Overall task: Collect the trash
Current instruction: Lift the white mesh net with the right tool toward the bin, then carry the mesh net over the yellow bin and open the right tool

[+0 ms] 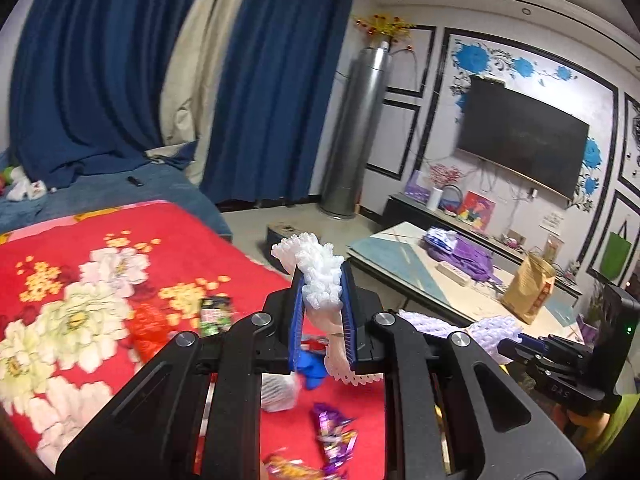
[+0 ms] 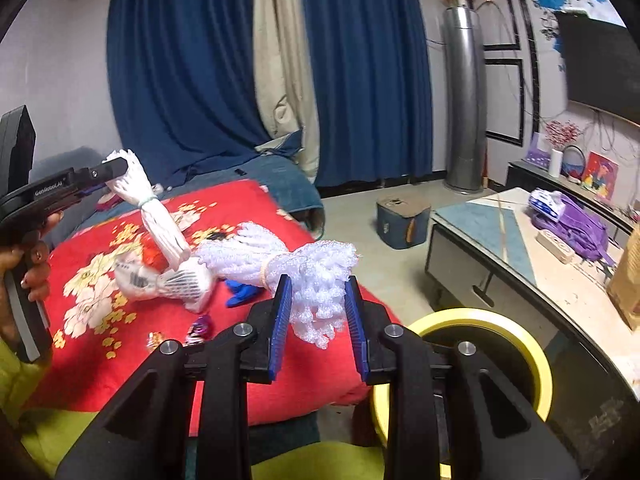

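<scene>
My left gripper [image 1: 322,304] is shut on a white foam net sleeve [image 1: 316,268], held up above the red flowered blanket [image 1: 80,280]. In the right wrist view the left gripper [image 2: 114,170] sits at the far left with its long net [image 2: 160,220] hanging down. My right gripper [image 2: 318,308] is shut on a bundled white foam net [image 2: 316,280] over the blanket's right edge. A yellow-rimmed bin [image 2: 472,314] stands just right of it, below. On the blanket lie another foam net [image 2: 172,280], a blue scrap [image 2: 240,294], purple wrappers [image 1: 332,436] and a green packet [image 1: 216,314].
A low coffee table [image 2: 500,240] with a purple bag [image 2: 572,224] and a brown paper bag [image 1: 528,288] stands to the right. A blue box [image 2: 402,220] sits on the floor beyond. Blue curtains and a silver column unit fill the back.
</scene>
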Demonstrator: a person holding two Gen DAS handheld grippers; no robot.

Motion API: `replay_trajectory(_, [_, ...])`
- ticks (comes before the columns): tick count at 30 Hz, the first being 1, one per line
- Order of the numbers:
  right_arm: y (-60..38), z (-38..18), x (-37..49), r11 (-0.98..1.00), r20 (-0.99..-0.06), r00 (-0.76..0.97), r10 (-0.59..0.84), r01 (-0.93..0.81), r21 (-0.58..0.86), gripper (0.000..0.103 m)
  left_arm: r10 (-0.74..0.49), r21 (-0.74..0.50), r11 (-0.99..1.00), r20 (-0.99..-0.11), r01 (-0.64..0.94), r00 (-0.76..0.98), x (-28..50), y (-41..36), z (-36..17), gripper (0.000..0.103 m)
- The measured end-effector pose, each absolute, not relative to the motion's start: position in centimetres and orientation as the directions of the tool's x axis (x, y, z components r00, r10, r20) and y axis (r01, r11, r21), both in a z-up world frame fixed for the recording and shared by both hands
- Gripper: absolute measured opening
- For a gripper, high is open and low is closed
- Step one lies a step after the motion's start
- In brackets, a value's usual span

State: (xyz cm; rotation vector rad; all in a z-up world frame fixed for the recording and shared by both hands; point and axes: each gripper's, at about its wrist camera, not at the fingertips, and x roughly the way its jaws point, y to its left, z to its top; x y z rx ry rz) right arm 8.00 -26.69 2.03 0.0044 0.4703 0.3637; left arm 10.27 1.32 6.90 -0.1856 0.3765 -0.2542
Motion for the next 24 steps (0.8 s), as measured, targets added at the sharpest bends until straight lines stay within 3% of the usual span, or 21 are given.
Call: replay_trajectory(24, [-39.5, -1.0, 7.9, 0.994, -0.448, 0.893, 0.048, -0.001, 0.105, 0.026, -0.419, -0.227, 0.907, -0.384, 0.356, 0.823, 13.3, -13.8, 3.3, 0.012])
